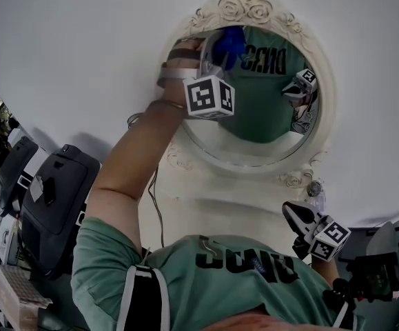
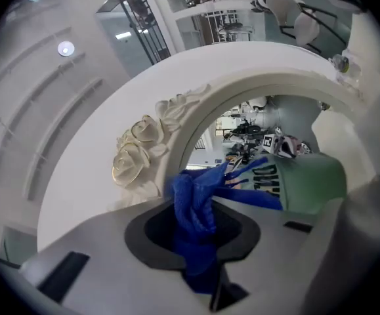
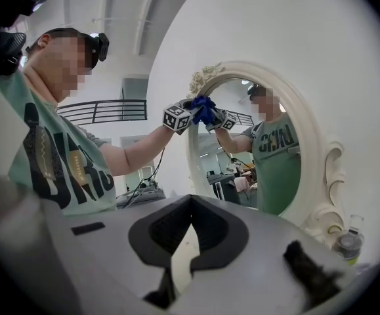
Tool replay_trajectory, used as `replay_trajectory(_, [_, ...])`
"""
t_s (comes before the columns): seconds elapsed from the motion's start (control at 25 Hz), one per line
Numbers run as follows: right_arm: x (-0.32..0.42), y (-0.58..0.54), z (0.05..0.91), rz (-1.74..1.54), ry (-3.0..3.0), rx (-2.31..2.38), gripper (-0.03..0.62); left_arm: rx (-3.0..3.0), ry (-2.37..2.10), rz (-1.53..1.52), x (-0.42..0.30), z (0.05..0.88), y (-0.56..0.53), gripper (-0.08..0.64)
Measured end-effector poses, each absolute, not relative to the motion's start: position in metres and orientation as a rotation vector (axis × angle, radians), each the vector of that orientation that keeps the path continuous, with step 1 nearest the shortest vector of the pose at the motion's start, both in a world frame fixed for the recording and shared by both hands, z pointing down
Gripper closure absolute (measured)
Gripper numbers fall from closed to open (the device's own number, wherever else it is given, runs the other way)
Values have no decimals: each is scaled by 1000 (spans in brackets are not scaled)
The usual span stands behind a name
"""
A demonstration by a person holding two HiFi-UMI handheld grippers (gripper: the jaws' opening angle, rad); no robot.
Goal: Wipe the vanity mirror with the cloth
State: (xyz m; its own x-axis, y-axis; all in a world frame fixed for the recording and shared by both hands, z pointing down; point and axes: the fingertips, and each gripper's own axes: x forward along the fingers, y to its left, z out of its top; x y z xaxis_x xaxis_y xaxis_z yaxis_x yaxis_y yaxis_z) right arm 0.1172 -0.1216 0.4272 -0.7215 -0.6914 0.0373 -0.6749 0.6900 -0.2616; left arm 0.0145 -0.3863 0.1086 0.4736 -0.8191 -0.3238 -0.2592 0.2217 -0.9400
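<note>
Head view shows the right gripper (image 1: 297,217) low beside the person's chest (image 1: 240,274), its jaws seemingly together on nothing. Farther up, the left gripper (image 1: 216,55) clamps the blue cloth (image 1: 232,40) against the vanity mirror (image 1: 268,116) glass, just below its rose crest (image 1: 246,5).

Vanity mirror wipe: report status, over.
Left gripper shut on blue cloth, at top of oval white-framed vanity mirror. Right gripper shut, empty, low. Small clear bottle at frame base, off the glass.
</note>
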Motion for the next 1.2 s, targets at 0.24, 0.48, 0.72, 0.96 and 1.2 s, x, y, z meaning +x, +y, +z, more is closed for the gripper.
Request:
replay_trajectory(0.24, [119,-121,427,-407,2827,-1158,588,-1371,1077,-458,11,109,-386,477])
replay_trajectory(0.48, [115,-121,427,-415,2846,-1159,588,-1361,1014,-485,15,169,-381,482])
replay_trajectory(0.72, [112,-123,426,-418,2864,-1157,588,-1421,861,-638,21,322,-377,483])
replay_trajectory(0.96, [111,-121,429,-433,2869,-1165,588,-1469,707,-835,17,458,-374,479])
replay_trajectory(1.2, [112,-121,433,-454,2864,-1174,588,-1539,555,-1025,7,560,-368,477])
